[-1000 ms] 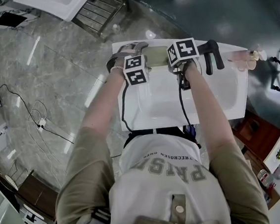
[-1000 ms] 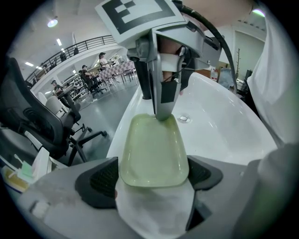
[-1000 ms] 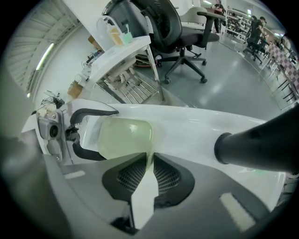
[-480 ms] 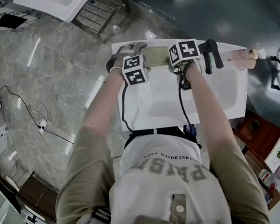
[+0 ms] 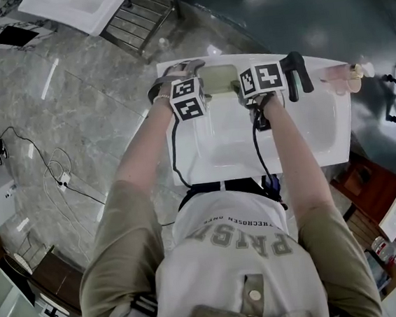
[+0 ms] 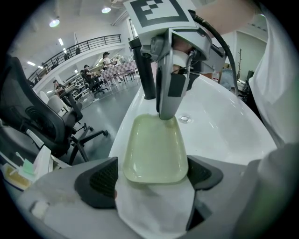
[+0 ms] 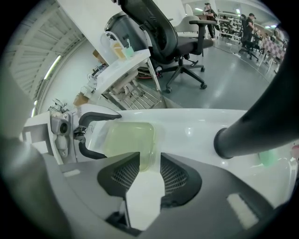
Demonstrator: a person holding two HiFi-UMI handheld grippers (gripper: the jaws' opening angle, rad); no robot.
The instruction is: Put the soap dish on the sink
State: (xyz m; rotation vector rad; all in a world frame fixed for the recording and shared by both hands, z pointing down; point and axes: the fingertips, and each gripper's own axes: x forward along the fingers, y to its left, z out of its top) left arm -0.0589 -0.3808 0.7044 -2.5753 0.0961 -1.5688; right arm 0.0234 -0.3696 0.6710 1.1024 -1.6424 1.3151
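Here we are at the white sink, the person leaning right over it with a gripper in each hand. The soap dish, pale green and see-through, lies flat on the back ledge, just left of the black tap.

Look at the left gripper. Its jaws are spread wide and clamped across the width of the dish, one dark pad on each long edge at the near end. That one's got it, gripped side to side.

Now the right gripper, and there it goes: its jaws have just been opening. From its own camera the right gripper shows two ribbed pads standing apart, and the thin rim of the dish runs in between them with a gap on either side. So it is loose, pads off the rim, holding nothing.

Seen from the left gripper, the other tool comes down onto the far end of the dish, its tips at the rim.

Behind the sink there's an office chair on the grey floor, and a metal rack further off. Cables trail across the tiles to the left.
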